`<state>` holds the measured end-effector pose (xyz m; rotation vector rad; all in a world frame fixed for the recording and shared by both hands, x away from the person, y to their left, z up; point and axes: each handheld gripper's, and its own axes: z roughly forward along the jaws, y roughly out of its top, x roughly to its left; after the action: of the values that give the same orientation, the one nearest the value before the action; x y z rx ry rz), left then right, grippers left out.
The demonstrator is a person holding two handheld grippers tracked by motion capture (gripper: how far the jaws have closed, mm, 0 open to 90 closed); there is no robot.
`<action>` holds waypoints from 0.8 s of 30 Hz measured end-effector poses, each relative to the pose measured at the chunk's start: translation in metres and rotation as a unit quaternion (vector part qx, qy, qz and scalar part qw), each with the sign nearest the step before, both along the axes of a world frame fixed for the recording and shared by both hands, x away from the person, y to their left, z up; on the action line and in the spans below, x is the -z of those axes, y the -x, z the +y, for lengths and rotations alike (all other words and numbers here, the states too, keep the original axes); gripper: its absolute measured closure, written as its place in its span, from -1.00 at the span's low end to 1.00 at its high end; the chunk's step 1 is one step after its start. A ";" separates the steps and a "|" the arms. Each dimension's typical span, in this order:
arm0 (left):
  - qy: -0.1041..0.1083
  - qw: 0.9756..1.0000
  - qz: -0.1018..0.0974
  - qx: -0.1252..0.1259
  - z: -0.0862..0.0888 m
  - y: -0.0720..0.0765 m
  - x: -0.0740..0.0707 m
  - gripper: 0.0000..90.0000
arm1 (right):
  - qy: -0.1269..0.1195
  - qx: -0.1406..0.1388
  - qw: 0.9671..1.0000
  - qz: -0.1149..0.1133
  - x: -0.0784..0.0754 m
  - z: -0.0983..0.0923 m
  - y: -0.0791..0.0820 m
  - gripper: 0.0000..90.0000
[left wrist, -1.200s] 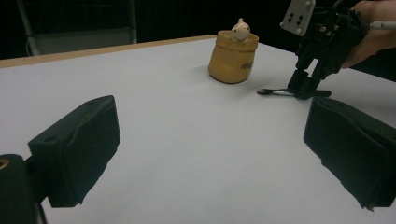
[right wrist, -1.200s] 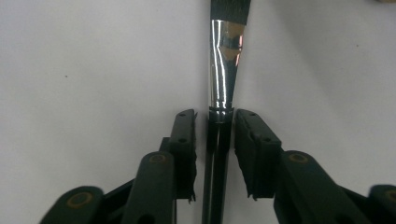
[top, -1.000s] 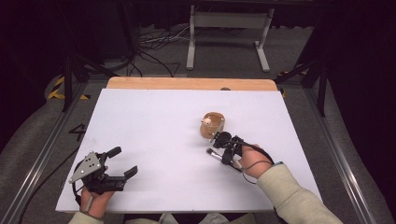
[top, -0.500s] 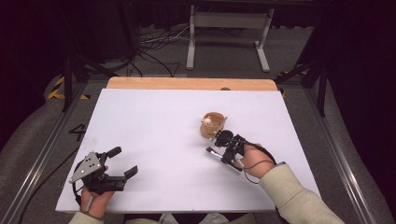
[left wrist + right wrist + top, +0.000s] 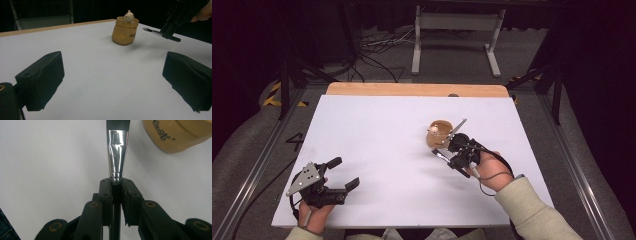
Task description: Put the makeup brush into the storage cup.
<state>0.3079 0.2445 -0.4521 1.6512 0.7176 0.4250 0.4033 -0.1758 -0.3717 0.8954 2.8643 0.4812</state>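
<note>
A tan pot [image 5: 439, 134] with a small pale figure in its mouth stands right of the table's middle; it is also in the left gripper view [image 5: 125, 31]. My right gripper [image 5: 443, 152] hovers just in front of and right of the pot, shut on a paintbrush [image 5: 117, 152] with a silver ferrule and black bristles. The brush tip [image 5: 151, 30] points left, close to the pot but apart from it. The pot's edge [image 5: 175, 135] lies up and right of the jaws [image 5: 116, 182]. My left gripper [image 5: 344, 172] rests open at the near left [image 5: 112, 82], nothing between its fingers.
White sheet [image 5: 377, 150] covers the table, with a wooden strip [image 5: 412, 90] along the far edge. Floor cables and a metal stand [image 5: 457, 30] lie beyond the table. Rails run along both sides.
The right gripper with the brush has shifted slightly beside the pot. The left gripper has not moved.
</note>
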 end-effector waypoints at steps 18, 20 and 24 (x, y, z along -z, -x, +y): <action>0.000 1.000 0.001 0.001 -0.001 0.000 0.000 -0.90 | -0.111 0.020 0.990 -0.079 -0.025 -0.027 0.010 0.76; -0.001 1.000 0.000 0.001 0.000 0.000 0.000 -0.90 | -0.125 0.024 0.988 -0.088 -0.026 -0.031 0.010 0.76; 0.000 1.000 0.002 0.001 0.000 0.000 0.000 -0.90 | -0.154 0.028 0.982 -0.104 -0.029 -0.037 0.013 0.76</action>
<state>0.3080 0.2441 -0.4521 1.6529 0.7185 0.4208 0.3904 -0.2125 -0.3427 0.9017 2.6094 0.9703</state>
